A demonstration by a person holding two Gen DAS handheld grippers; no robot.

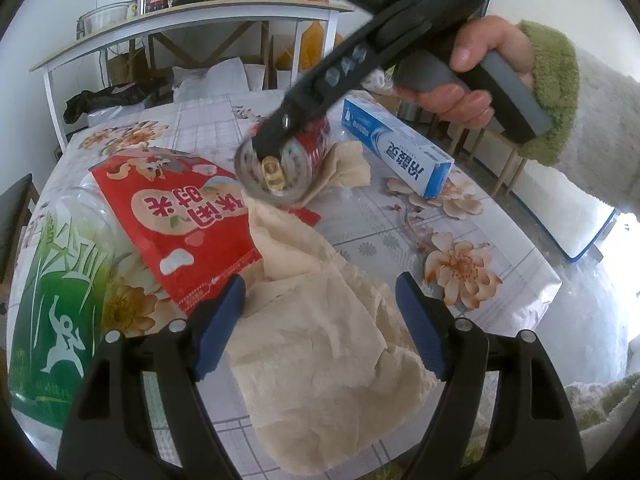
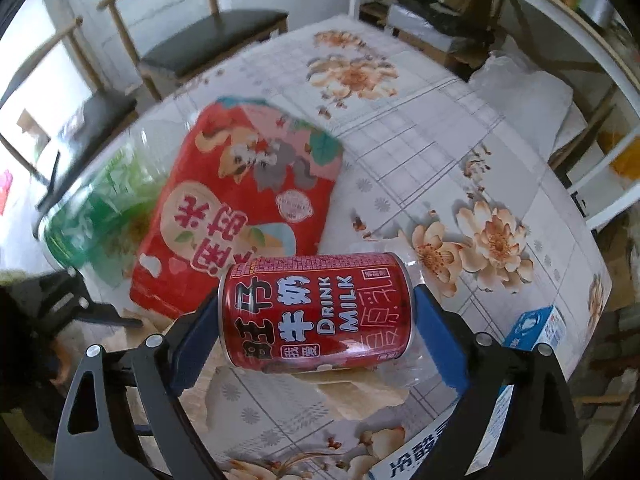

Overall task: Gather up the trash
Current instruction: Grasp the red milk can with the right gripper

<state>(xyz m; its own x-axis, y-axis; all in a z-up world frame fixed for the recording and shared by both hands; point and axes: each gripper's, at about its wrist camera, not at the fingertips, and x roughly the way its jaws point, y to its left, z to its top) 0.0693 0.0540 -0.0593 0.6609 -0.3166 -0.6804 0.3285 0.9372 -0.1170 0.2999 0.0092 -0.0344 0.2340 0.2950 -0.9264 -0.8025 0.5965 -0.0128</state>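
While your left gripper [image 1: 320, 320] hangs with its jaws spread and nothing clamped, the crumpled beige paper towel [image 1: 320, 340] lies between and under its blue pads, and you cannot tell whether they touch it. At the far left of that view a clear bottle with a green label [image 1: 60, 300] is cut off by the frame edge, and the red snack bag [image 1: 188, 216] rests partly on it, its lower corner hidden under the towel. Further right, your right gripper [image 2: 316, 312] straddles the red milk can [image 2: 316, 308] lying on its side on the flowered tablecloth [image 1: 400, 220]; the jaws stand wide at the can's two ends, and whether the pads press on it is hard to make out. Clear crumpled plastic [image 2: 404, 376] shows dimly beneath the can. Rightmost, the blue toothpaste box [image 1: 400, 148] lies near your right hand [image 1: 472, 76], cut off in the right wrist view
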